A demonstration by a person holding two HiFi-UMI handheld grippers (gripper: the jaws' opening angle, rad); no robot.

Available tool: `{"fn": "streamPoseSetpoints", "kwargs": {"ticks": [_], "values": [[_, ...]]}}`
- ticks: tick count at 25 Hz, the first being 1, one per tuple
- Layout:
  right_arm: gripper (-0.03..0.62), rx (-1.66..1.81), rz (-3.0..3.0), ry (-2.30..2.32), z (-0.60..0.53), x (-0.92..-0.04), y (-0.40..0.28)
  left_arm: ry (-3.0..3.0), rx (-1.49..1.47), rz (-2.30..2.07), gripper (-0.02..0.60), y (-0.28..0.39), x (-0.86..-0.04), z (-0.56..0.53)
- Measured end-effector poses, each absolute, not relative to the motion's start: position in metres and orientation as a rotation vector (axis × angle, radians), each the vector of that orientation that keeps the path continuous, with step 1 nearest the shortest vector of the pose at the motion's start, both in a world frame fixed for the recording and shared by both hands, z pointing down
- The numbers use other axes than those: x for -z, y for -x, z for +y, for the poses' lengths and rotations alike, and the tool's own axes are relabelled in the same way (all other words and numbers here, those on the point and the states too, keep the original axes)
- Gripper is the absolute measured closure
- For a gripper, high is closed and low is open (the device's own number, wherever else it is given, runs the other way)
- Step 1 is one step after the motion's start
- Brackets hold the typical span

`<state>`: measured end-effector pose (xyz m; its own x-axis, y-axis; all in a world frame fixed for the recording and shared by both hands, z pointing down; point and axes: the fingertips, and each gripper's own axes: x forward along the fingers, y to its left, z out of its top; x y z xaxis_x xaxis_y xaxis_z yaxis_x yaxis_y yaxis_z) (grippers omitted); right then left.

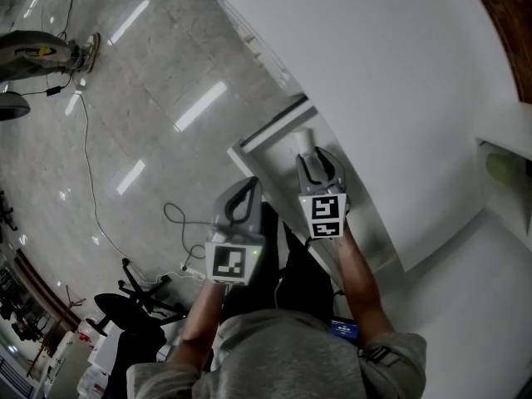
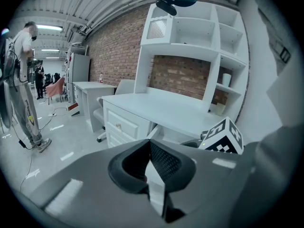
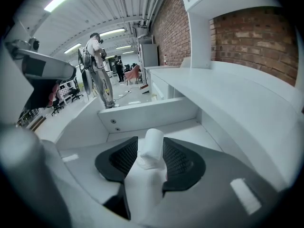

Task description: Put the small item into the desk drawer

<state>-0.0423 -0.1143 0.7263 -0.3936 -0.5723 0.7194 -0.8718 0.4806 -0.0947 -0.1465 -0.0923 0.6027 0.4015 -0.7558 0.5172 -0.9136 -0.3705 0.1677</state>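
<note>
A small white bottle (image 3: 152, 148) sits between the pads of my right gripper (image 3: 151, 158), its cap pointing forward and its body filling the gap. The gripper hangs over the open white desk drawer (image 3: 147, 113). In the head view the right gripper (image 1: 320, 166) is inside the drawer (image 1: 274, 131) opening, with the bottle (image 1: 303, 144) poking out ahead of it. My left gripper (image 1: 241, 198) is held to the left of the drawer, over the floor. Its jaws are shut with nothing between them (image 2: 151, 167).
The white desk top (image 1: 399, 73) runs along the drawer's right. A shelf unit (image 2: 190, 32) stands on the desk. A person (image 2: 23, 80) stands on the glossy floor at the left. A black office chair (image 1: 137, 306) and cables (image 1: 174, 219) lie near my legs.
</note>
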Motion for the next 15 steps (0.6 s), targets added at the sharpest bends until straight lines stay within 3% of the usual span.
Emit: {"fn": "streamPoseSetpoints", "kwargs": {"ticks": [15], "values": [[0.448, -0.546, -2.195, -1.362, -0.106, -0.611, 0.035, -2.344, -0.485, -1.466, 0.569, 0.162, -0.529, -0.078]]}}
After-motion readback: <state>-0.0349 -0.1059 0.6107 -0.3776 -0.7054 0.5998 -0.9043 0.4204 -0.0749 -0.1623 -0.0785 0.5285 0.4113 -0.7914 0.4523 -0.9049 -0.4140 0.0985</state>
